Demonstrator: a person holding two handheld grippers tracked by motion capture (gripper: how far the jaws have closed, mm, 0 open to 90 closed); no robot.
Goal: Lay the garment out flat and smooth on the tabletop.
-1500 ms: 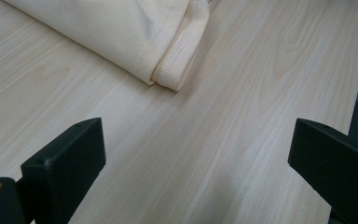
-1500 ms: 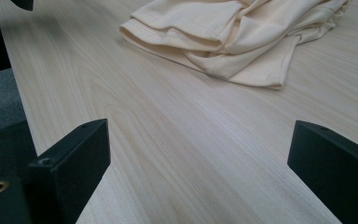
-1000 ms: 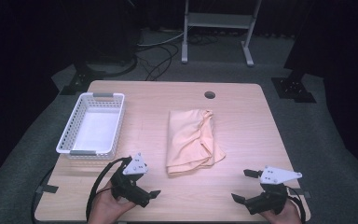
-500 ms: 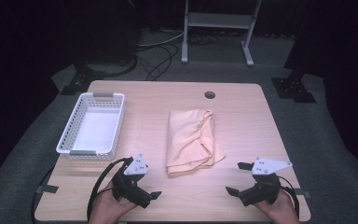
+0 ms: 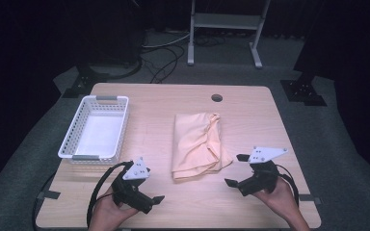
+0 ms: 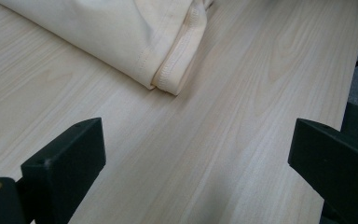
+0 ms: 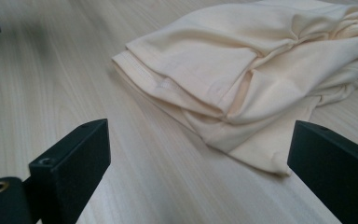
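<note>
Pale yellow folded cotton garment (image 5: 198,144) lies ungrasped on the worktop ahead of both grippers' wide-open jaws, left (image 5: 150,201) and right (image 5: 237,170); handling remains.

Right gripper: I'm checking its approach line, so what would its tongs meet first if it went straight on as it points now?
Probably the folded pale-yellow cloth: its near hem lies ahead between the open right gripper tongs, with bare wooden table before it.
</note>
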